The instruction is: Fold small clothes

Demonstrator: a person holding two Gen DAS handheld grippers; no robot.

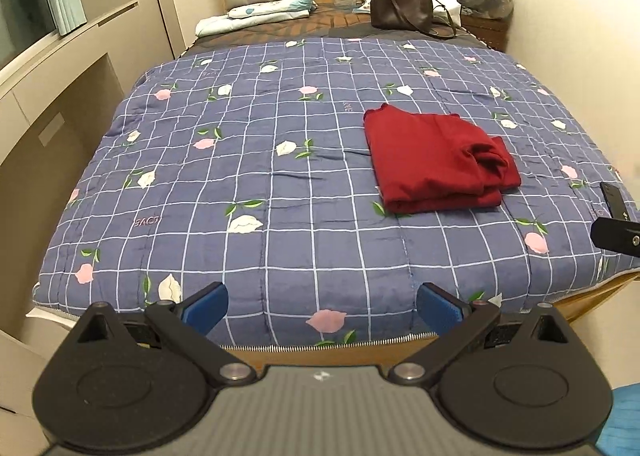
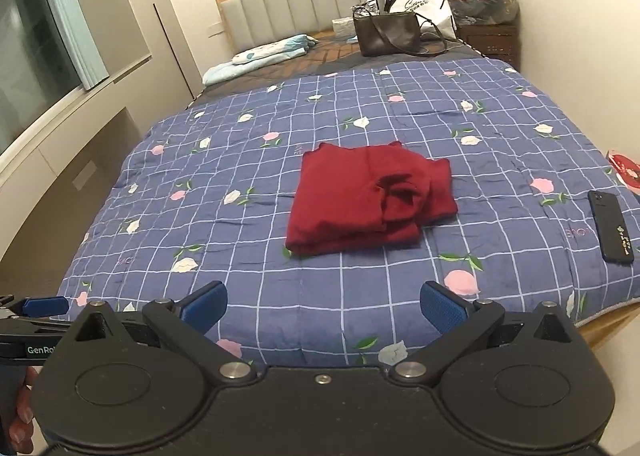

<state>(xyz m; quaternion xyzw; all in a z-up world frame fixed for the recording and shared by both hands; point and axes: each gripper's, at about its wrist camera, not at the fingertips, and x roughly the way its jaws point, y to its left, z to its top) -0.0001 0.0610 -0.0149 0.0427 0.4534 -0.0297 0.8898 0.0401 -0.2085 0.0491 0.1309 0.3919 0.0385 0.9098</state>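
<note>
At centre frame in the right wrist view, a folded red garment [image 2: 368,198] lies on the checked quilt [image 2: 240,160], which reads "LOVE" at right. Both the left gripper [image 1: 322,306] and right gripper [image 2: 323,306] hover spread apart, empty; the left one, lower left, reads "GenRo".

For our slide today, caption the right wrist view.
Open right gripper faces a folded red garment on the checked quilt, phone alongside.

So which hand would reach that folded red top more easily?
Probably the right. The red top sits nearly straight ahead of the right gripper, but off toward the right of the left gripper. Both jaws are open.
</note>
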